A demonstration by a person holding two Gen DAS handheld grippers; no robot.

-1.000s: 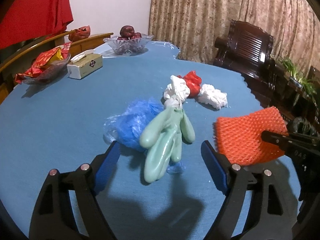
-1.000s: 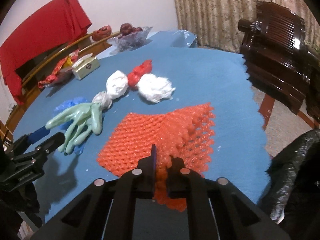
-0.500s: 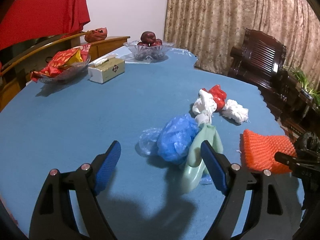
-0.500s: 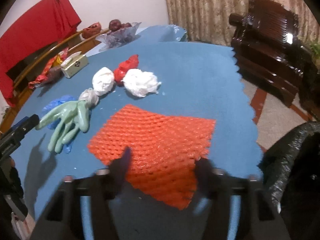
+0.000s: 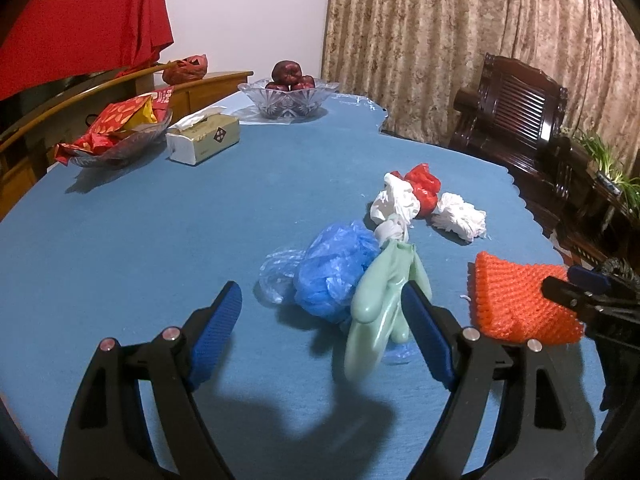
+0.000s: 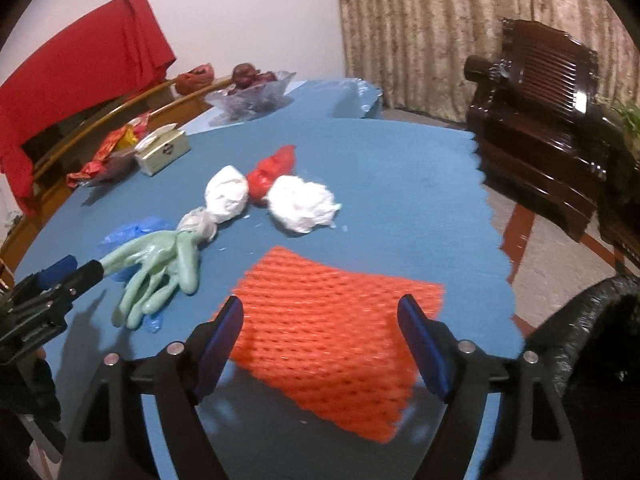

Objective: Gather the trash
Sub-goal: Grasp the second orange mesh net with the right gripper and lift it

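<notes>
Both tongs gape over the blue worktop point(image 6: 400, 168): our right tongs point(image 6: 320, 344) are opening above the orange mesh point(image 6: 332, 344), nothing gripped; left tongs point(image 5: 320, 332) hover open by the green glove point(image 5: 380, 304). We should pinch the mesh edge firmly, then carry it to the black bag point(image 6: 592, 344).

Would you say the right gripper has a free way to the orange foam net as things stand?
Probably yes. The right gripper hangs just over the orange foam net, jaws opening with nothing between them but the net's near edge. The green glove and white wads lie off to the side, so nothing blocks it.
</notes>
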